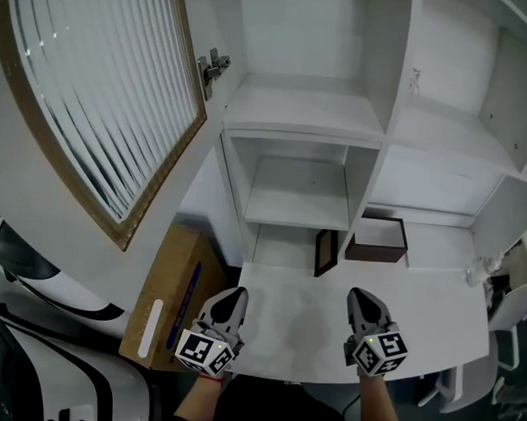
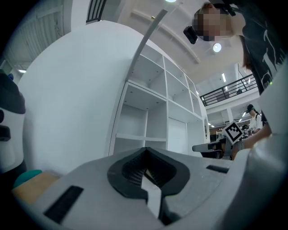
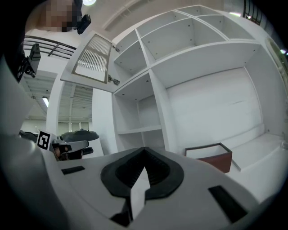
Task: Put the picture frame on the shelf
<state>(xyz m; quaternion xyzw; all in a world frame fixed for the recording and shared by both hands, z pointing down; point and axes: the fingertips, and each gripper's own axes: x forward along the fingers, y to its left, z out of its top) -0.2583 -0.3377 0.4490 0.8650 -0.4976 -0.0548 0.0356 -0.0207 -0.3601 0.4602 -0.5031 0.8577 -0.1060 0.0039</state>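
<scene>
Both arms are drawn in close to the person's body. The forearms come up from below, and the two grippers are held low over the near edge of the white tabletop (image 1: pixel 415 314). They sit side by side and well apart, both pointing away from the person toward the white shelf unit (image 1: pixel 369 140). Their marker cubes face up at the person's end.

The left gripper (image 1: pixel 235 292) hangs over the tabletop's near left corner, angled slightly inward. Its dark ribbed fingers (image 2: pixel 130 173) meet at the tips with nothing caught between them (only a pale sliver of tabletop shows through lower down). The right gripper (image 1: pixel 361 295) is roughly level with it, over the middle of the tabletop. Its fingers (image 3: pixel 157 173) are likewise pressed together and hold nothing.

The picture frame (image 1: pixel 326 252) is out of reach of both. It is a thin dark rectangle standing upright, edge-on to the person, at the mouth of the lowest left compartment. It is right beside the vertical divider, and I cannot tell whether it leans on it. On the other side of that divider, in the neighbouring compartment, sits a brown box (image 1: pixel 376 250) with a dark rim and a pale inside.

Up to the left, a cabinet door (image 1: pixel 95 96) with ribbed glass and a tan border stands swung open. A cardboard box (image 1: pixel 170 288) sits down beside the tabletop's left edge.
</scene>
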